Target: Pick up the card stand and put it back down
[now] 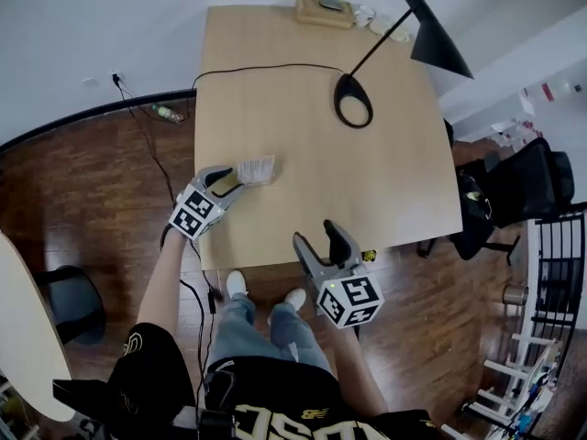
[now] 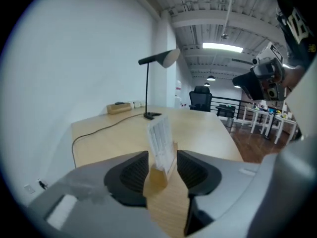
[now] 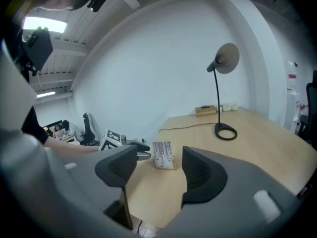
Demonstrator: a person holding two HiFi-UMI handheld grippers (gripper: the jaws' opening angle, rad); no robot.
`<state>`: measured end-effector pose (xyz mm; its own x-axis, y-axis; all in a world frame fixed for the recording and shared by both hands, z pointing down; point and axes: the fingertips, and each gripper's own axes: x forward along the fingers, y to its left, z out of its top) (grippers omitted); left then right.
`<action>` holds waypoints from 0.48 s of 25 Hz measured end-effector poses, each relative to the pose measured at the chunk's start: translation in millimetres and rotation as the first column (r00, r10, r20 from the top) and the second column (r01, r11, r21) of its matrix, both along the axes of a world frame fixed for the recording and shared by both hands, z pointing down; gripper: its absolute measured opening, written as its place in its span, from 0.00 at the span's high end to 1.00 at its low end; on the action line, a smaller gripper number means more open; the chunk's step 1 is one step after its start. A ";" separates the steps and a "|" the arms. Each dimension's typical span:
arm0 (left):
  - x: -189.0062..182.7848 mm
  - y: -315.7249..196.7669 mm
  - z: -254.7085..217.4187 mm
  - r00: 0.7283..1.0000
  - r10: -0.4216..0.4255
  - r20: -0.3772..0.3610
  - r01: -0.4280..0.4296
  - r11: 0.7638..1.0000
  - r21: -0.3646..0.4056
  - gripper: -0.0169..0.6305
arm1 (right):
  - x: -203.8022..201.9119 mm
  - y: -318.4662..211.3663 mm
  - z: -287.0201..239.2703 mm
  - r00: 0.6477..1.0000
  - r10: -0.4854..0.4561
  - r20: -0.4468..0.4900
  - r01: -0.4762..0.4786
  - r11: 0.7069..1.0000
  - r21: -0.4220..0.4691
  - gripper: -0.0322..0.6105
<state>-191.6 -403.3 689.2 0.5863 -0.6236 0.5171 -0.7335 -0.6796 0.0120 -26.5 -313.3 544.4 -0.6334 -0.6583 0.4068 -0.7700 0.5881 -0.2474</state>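
head view: the small card stand [image 1: 256,170], a light wooden base carrying an upright white-printed clear sheet, sits on the pale wooden square table [image 1: 367,181] near its left edge. the left gripper [image 1: 229,182] lies at the stand's left end, its fingertips to either side of that end. the right gripper [image 1: 321,241] is over the table's near edge, well apart from the stand. a black desk lamp [image 1: 354,100] stands further back. contact cannot be judged here.

left gripper view: the card stand [image 2: 161,148] stands upright between the ribbed black pads [image 2: 132,172], base on the table. the jaws are slightly apart, a thin gap on each side, not clamping. the base's near end is cut off by the gripper body.

right gripper view: the jaws stand apart with nothing between them, only bare table. the card stand [image 3: 163,155] shows beyond the gap, with the left gripper [image 3: 130,148] at its left, partly hidden. the sheet's print is too small to read.
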 end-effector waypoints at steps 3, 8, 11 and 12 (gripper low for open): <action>5.8 36.1 -52.3 0.991 -0.125 -0.055 0.130 0.987 0.098 0.67 | 4.2 17.0 -29.3 0.996 -0.086 0.004 0.085 0.993 0.084 0.49; 43.8 131.2 -133.7 0.956 -0.293 -0.030 0.292 0.932 0.217 0.63 | 20.0 59.3 -68.1 0.973 -0.210 0.097 0.189 0.963 0.191 0.51; 63.4 180.3 -214.9 0.900 -0.429 -0.078 0.429 0.838 0.337 0.62 | 31.9 69.6 -124.9 0.946 -0.251 0.205 0.183 0.936 0.301 0.51; 70.3 199.8 -240.2 0.870 -0.473 -0.140 0.489 0.793 0.363 0.62 | 38.2 78.2 -140.1 0.940 -0.263 0.217 0.180 0.923 0.340 0.51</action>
